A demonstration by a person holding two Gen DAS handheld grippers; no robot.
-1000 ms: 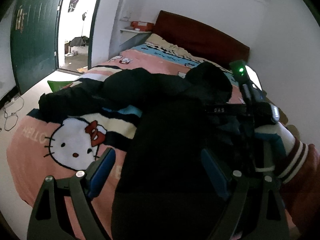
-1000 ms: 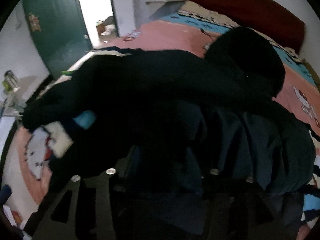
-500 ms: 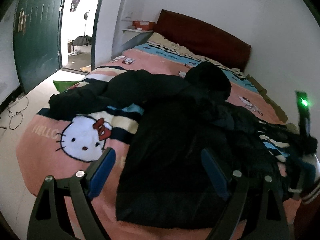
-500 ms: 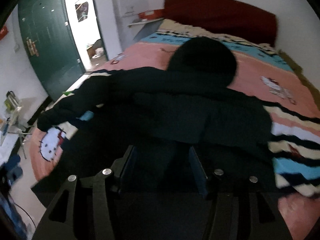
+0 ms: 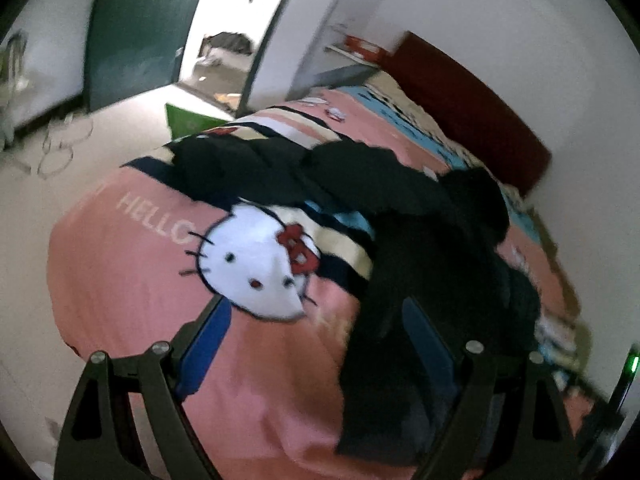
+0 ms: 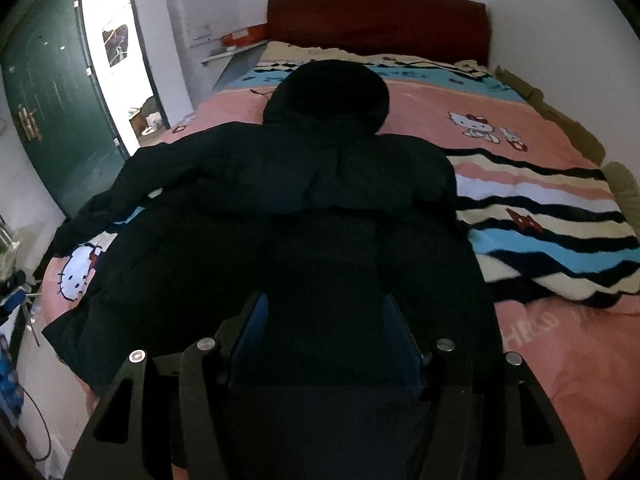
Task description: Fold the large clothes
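A large black hooded jacket (image 6: 304, 208) lies face down on the bed, hood (image 6: 332, 92) toward the headboard. Its right sleeve is folded in over the back; its left sleeve (image 5: 256, 172) stretches out across the blanket to the left. My left gripper (image 5: 316, 320) is open and empty, above the Hello Kitty print beside the jacket's left edge (image 5: 380, 312). My right gripper (image 6: 324, 320) is open and empty over the jacket's lower back. The right gripper's green light (image 5: 630, 362) shows at the far right of the left wrist view.
A pink Hello Kitty blanket (image 6: 560, 336) covers the bed, with a red headboard (image 6: 376, 20) at the far end. A green door (image 6: 44, 96) and open doorway are to the left. Cables (image 5: 56, 148) and a green box (image 5: 188, 120) lie on the floor.
The right gripper let go of the folded sleeve, pulled back and rose above the jacket. The left gripper swung left toward the Hello Kitty print and the outstretched sleeve.
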